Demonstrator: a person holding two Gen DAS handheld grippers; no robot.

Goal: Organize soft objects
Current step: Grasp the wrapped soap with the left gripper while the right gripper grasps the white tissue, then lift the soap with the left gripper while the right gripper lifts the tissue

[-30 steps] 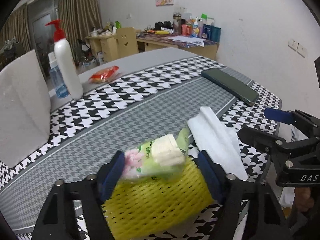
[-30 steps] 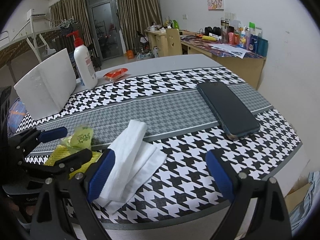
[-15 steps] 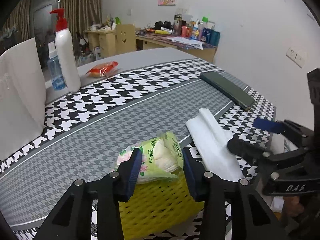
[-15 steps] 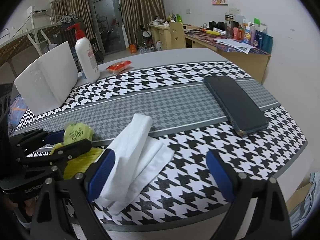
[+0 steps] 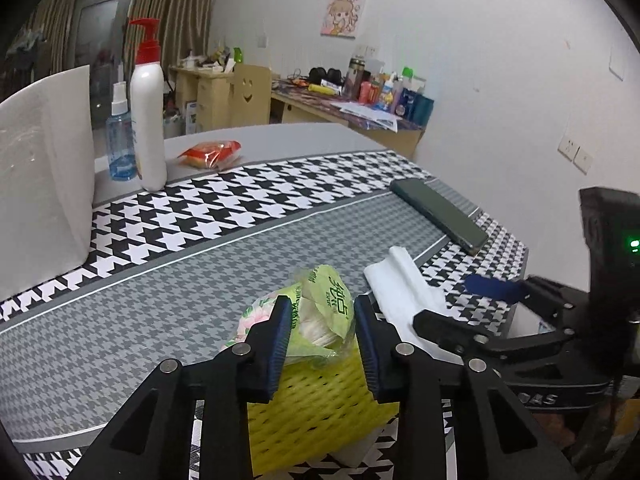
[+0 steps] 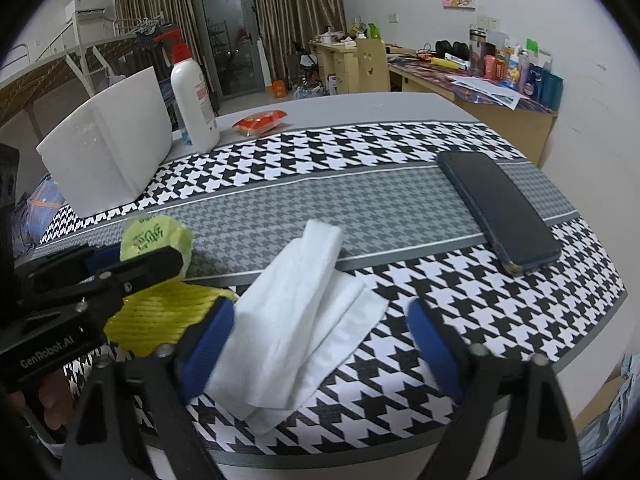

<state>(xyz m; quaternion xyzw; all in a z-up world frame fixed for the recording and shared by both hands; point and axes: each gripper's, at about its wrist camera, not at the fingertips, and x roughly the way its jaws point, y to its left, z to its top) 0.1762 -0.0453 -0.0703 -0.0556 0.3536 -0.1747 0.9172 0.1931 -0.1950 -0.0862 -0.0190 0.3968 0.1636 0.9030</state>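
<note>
A: Why are the left tongs [image 5: 320, 334] sitting so low over that pile?

B: They straddle the green plastic tissue packet [image 5: 316, 316], which rests on top of the yellow foam mesh sleeve [image 5: 320, 412] at the near edge of the bench [image 5: 180, 280]. The blue pads are on either side of the packet and the jaws are closing; the wrapper already bulges and crumples between them, so I judge the pads are pressing on it.

A: And the mesh sleeve?

B: It lies under the packet and below the jaws, not between the pads. It looks like a cushion the packet was stacked on.

A: What about the right tongs [image 6: 320, 344]?

B: Their jaws stand wide but are closing too. The folded white paper tissue [image 6: 296, 312] lies flat on the houndstooth cloth between the two blue pads, nearer the left-hand pad in that view. Neither pad presses on it, so nothing is held there yet.

A: How do the two soft things sit relative to each other?

B: The white tissue is just beside the yellow sleeve, on its right. The dark phone [image 6: 500, 208] lies well apart, further right.
</note>
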